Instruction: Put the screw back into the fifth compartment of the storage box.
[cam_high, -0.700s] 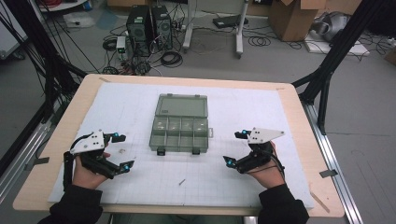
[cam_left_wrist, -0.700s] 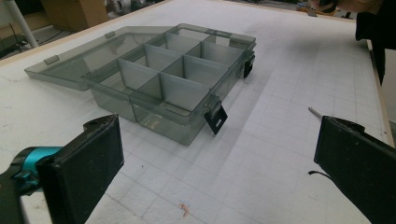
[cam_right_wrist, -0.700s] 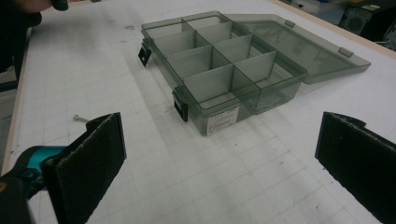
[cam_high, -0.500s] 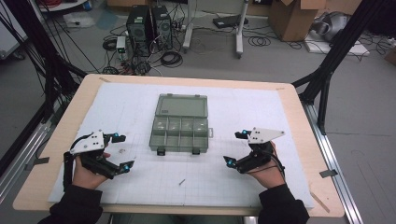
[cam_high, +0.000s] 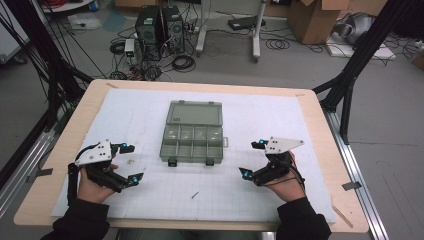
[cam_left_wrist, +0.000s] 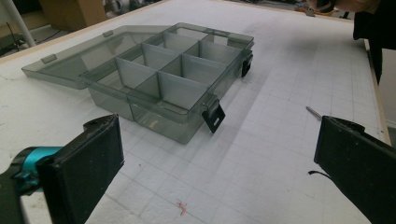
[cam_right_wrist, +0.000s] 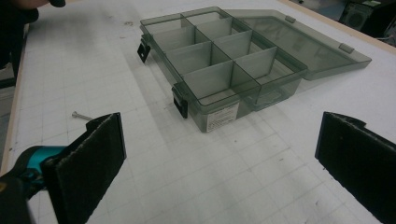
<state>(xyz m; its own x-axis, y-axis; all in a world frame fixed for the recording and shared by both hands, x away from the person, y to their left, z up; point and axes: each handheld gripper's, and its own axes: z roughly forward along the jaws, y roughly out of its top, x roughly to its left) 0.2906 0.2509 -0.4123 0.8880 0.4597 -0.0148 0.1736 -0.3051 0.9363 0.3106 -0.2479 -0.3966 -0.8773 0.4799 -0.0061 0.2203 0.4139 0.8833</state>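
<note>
A clear grey compartment box (cam_high: 192, 140) lies in the middle of the white mat with its lid folded flat toward the far side. Its compartments (cam_left_wrist: 168, 65) (cam_right_wrist: 219, 51) look bare. A small screw (cam_high: 194, 195) (cam_left_wrist: 314, 112) (cam_right_wrist: 81, 115) lies on the mat in front of the box. My left gripper (cam_high: 129, 162) (cam_left_wrist: 219, 163) rests left of the box, open, nothing between its jaws. My right gripper (cam_high: 252, 159) (cam_right_wrist: 219, 163) rests right of the box, open and holding nothing.
A gridded white mat (cam_high: 250, 190) covers most of the wooden table (cam_high: 85, 107). A faint reddish mark (cam_left_wrist: 181, 208) is on the mat near the left gripper. Computer towers (cam_high: 159, 25), cables and cardboard boxes (cam_high: 312, 17) stand on the floor beyond the table.
</note>
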